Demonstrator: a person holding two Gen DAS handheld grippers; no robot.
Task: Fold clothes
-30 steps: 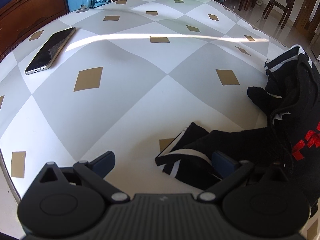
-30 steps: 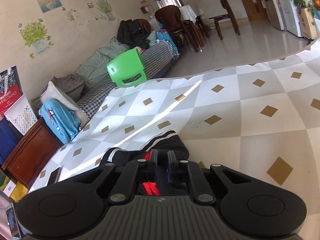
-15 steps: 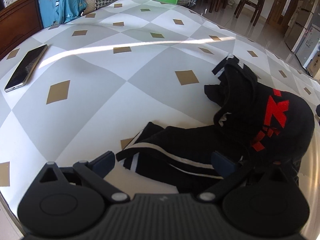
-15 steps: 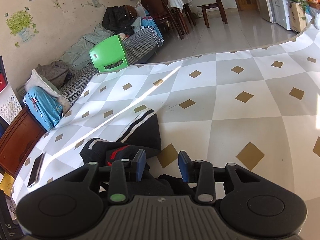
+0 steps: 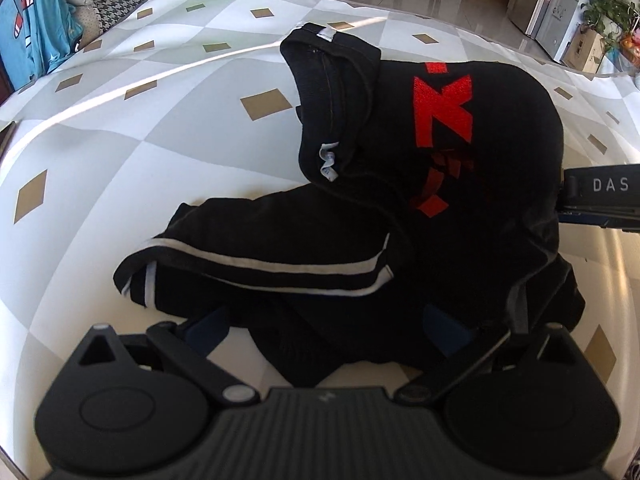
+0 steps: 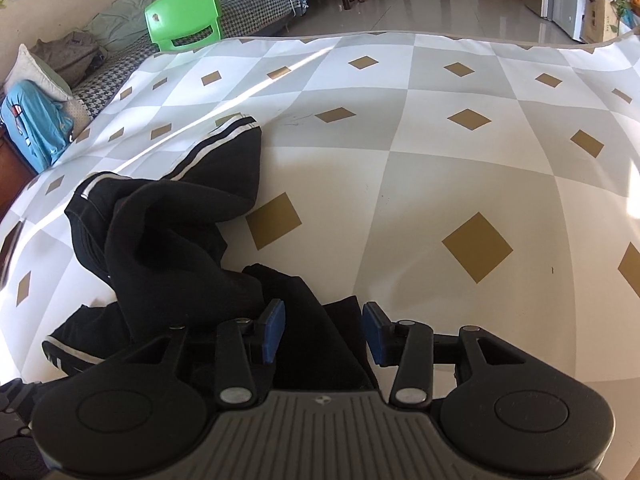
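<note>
My right tongs [image 6: 323, 330] are opening over a fold of the crumpled black garment [image 5: 400, 208]; left tongs [image 5: 328, 330] spread wide. Next I must find its edges and flatten it on the surface [image 6: 440, 160].

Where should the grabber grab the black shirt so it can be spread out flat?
Probably the striped cuff of the shirt, coming from above. It lies flat at the pile's near edge, a clear thin edge to pinch, while the middle is a bunched lump.

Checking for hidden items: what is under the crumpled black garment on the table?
Around the black garment only the diamond-patterned tablecloth shows, so it probably lies on that. Whatever might be beneath its bunched folds is covered.
</note>
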